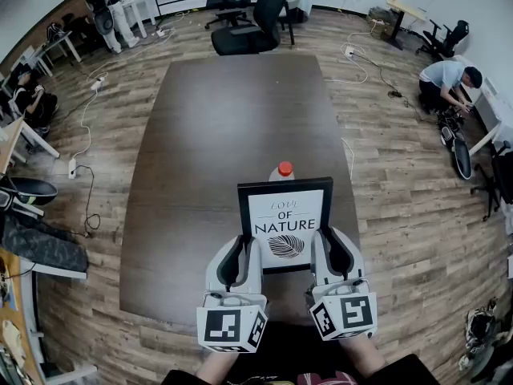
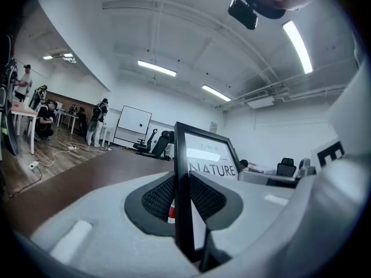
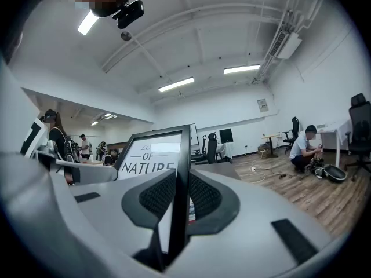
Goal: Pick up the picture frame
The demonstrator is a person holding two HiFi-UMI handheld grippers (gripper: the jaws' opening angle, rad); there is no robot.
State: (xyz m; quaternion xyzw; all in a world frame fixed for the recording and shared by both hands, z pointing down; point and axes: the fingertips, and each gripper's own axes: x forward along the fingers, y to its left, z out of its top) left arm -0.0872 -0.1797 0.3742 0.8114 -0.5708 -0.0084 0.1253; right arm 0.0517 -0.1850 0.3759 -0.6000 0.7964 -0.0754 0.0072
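Grippers, one in each hand, hold a black frame (image 1: 284,223) upright over the near end of a dark brown table (image 1: 208,127). The frame's white print faces the person and reads "Love of Nature" above a dark leaf.

The left gripper (image 1: 240,245) has its jaws closed narrow on the frame's left edge. In the left gripper view its black pads (image 2: 157,200) press on both faces of that edge. The right gripper (image 1: 325,243) clamps the right edge the same way, jaws narrow and pads tight against it. Both grippers point away from the person, about level.

A bottle (image 1: 284,169) with a red cap stands on the table just behind the frame, its cap showing above the top edge. A black chair (image 1: 258,22) sits at the table's far end. Cables trail over the wood floor (image 1: 401,199). A person (image 1: 449,79) crouches at the far right.
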